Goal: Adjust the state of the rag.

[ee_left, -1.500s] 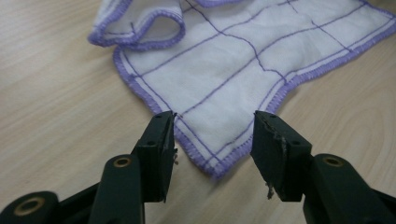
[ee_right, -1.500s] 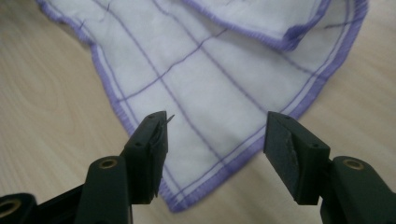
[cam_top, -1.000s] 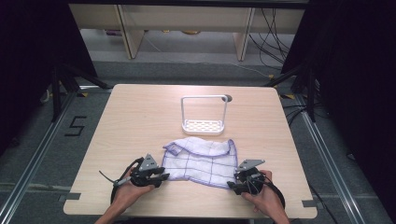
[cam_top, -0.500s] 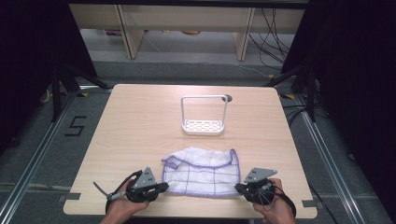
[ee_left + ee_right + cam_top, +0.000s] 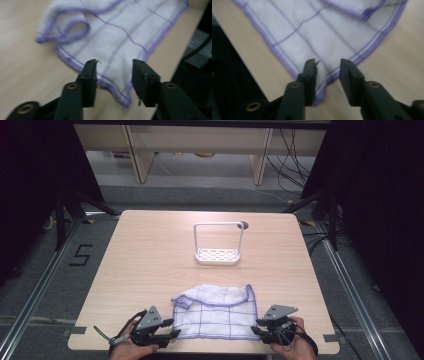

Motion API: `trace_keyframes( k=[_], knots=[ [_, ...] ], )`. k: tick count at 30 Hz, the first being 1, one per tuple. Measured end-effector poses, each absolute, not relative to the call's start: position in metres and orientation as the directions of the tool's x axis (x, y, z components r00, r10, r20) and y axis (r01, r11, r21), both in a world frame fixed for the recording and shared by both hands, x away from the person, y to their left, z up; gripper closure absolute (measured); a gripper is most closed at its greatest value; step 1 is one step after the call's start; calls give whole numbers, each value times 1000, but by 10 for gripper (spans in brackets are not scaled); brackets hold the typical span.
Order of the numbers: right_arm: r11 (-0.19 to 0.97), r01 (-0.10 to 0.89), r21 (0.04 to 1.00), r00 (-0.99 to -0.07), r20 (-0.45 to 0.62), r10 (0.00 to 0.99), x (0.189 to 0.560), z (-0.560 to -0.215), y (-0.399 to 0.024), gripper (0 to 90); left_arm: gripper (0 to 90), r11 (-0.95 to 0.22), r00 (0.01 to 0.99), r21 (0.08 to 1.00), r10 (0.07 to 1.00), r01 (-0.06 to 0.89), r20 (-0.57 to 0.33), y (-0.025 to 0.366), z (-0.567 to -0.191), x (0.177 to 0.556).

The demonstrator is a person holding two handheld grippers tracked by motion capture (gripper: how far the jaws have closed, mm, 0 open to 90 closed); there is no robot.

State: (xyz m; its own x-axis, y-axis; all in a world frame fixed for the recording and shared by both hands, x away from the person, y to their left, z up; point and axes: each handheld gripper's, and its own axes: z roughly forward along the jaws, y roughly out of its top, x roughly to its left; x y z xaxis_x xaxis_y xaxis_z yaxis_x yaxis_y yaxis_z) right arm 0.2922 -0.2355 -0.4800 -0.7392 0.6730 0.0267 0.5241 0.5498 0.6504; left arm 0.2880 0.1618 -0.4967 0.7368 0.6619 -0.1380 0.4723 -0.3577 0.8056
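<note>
Cloth point(image 5: 216, 315), white with purple grid lines and a purple hem, is lying flat on the desk point(image 5: 150, 255) at the middle of the near edge. Its far edge is folded back on itself, making a doubled strip that is running from the cloth's far left corner across to its far right corner. The two near corners are sitting close to the desk's near edge.

Left hand-held gripper point(image 5: 167, 329) is resting low at the cloth's near left corner, held by a hand coming in from the desk's near edge. In the left gripper view its jaws have just been opening and are standing apart; the hemmed corner of the cloth point(image 5: 117, 50) is lying in the gap between them, on the wood, with neither pad pressing on it. State: open, nothing gripped.

Right hand-held gripper point(image 5: 256, 332) is sitting at the cloth's near right corner, likewise hand-held from the near edge. In the right gripper view its jaws have also just been opening and are standing parted over the hemmed corner of the cloth point(image 5: 317, 32); the fabric is lying slack between them, not pinched. State: open, nothing gripped.

White wire rack point(image 5: 218, 242), with a perforated base and an upright loop frame, is standing on the far half of the desk, near the middle, well apart from the cloth. A small round hole point(image 5: 244, 225) is showing in the desk just behind the rack's right side.
</note>
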Motion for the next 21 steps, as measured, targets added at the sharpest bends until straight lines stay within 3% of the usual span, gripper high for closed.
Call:
trace_keyframes(
  k=[5, 11, 14, 17, 19, 20, 21],
  knots=[
    [505, 465, 727, -678, -74, 731, 315, -453, -238, 538, 432, -349, 689, 809, 719, 473, -93, 174, -490, 323],
    [487, 557, 673, -673, 22, 740, 348, -475, -220, 554, 429, -334, 669, 796, 734, 505, -117, 168, -500, 356],
    [533, 557, 637, -691, 0, 723, 352, -482, -212, 555, 438, -384, 696, 773, 711, 505, -101, 167, -504, 366],
    [537, 561, 630, -686, -10, 727, 355, -483, -207, 601, 512, -415, 713, 763, 697, 495, -84, 164, -508, 370],
    [541, 560, 627, -686, -14, 727, 360, -485, -205, 708, 593, -427, 719, 766, 692, 481, -66, 162, -510, 371],
    [555, 557, 618, -696, -18, 718, 363, -486, -205, 790, 654, -438, 724, 765, 688, 472, -53, 162, -510, 371],
    [564, 537, 627, -701, -39, 712, 367, -486, -206, 855, 780, -446, 725, 767, 688, 461, -36, 161, -509, 371]
  ],
)
